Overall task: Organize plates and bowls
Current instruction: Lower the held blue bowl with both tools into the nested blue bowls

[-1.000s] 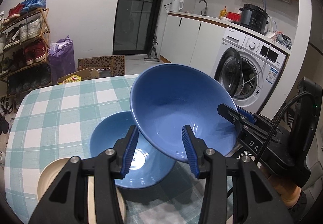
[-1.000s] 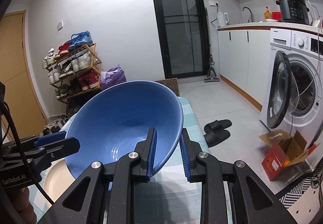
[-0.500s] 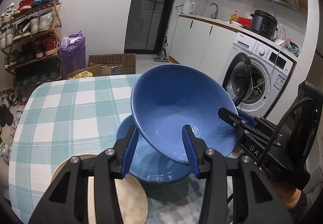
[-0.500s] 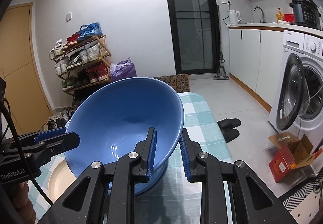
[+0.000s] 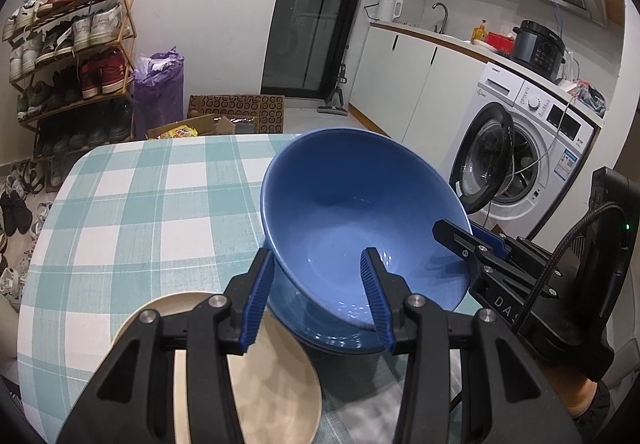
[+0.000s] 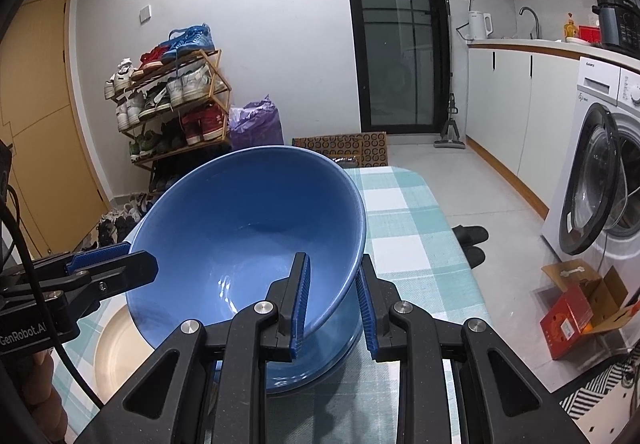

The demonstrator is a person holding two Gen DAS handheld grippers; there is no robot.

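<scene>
On the checked table [image 5: 132, 204], at about 6 o'clock in both wrist views, a blue bowl [image 5: 352, 220] is being held tilted over a second blue bowl [image 6: 320, 368], whose rim is showing just beneath it. Whether the two bowls are touching cannot be told.

The upper bowl's rim is being pinched by the right gripper [image 6: 332, 300]: one blue pad is lying inside the bowl, the other is pressed against the outer wall at 3 o'clock of it. In the left wrist view this gripper is seen at 4 o'clock of the bowl, its finger reaching over the rim.

The same bowl's near edge is being straddled by the left gripper [image 5: 316, 292]. Its fingers are being kept moderately spread, one pad [image 5: 374, 284] lying inside the bowl, the other outside at 8 o'clock. Whether the pads are pressing on the wall cannot be told.

A beige plate [image 5: 276, 384] is lying flat on the table at 7 o'clock of the bowls, just beside the lower one and partly hidden by the left gripper.

A person's hand [image 6: 40, 380] is seen under the left gripper at 8 o'clock in the right wrist view.
</scene>
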